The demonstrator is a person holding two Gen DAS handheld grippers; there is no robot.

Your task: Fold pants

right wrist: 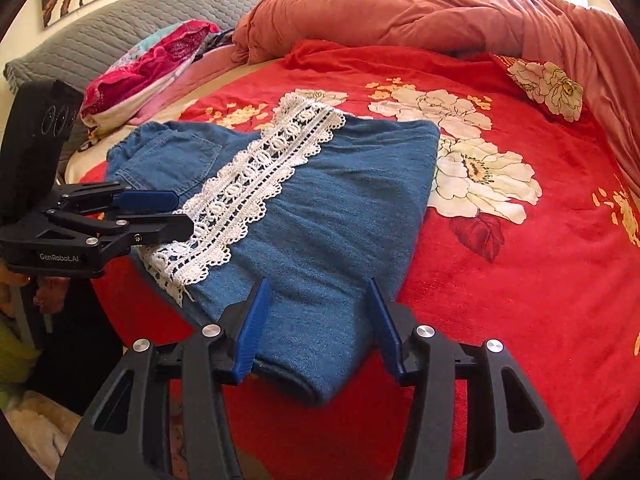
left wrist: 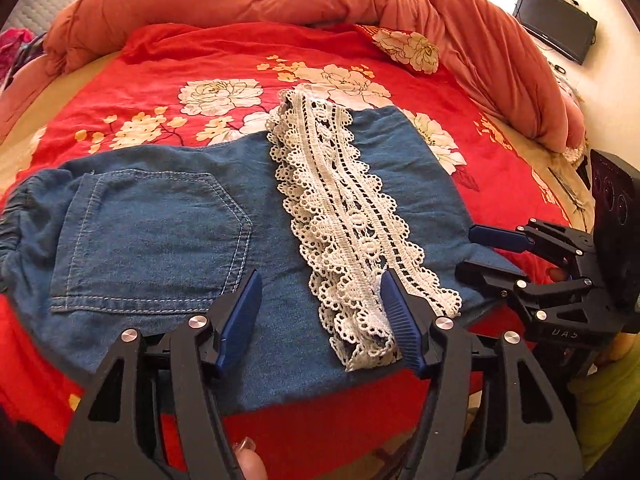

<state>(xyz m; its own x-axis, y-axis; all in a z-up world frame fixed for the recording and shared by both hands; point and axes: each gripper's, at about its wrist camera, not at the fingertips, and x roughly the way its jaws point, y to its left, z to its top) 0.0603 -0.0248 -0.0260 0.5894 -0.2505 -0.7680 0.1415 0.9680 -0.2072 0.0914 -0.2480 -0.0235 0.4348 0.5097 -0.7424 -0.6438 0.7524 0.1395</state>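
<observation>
Through the left wrist view we see the left gripper [left wrist: 320, 280] with its ribbed blue pads spread apart, gripping nothing; just ahead lie the folded pants [left wrist: 160, 216], soft blue denim with a stitched pocket, the white lace trim [left wrist: 352, 208] scalloped and openwork beside our right pad. Beyond spreads the red floral bedspread [left wrist: 200, 72].

Through the right wrist view the right gripper [right wrist: 316, 292] straddles a rounded denim fold, pads seemingly not pressing. To our left, the other tool reads "GenRobot.AI".

both wrist views look down, close, sharing the pants [left wrist: 160, 220].
</observation>
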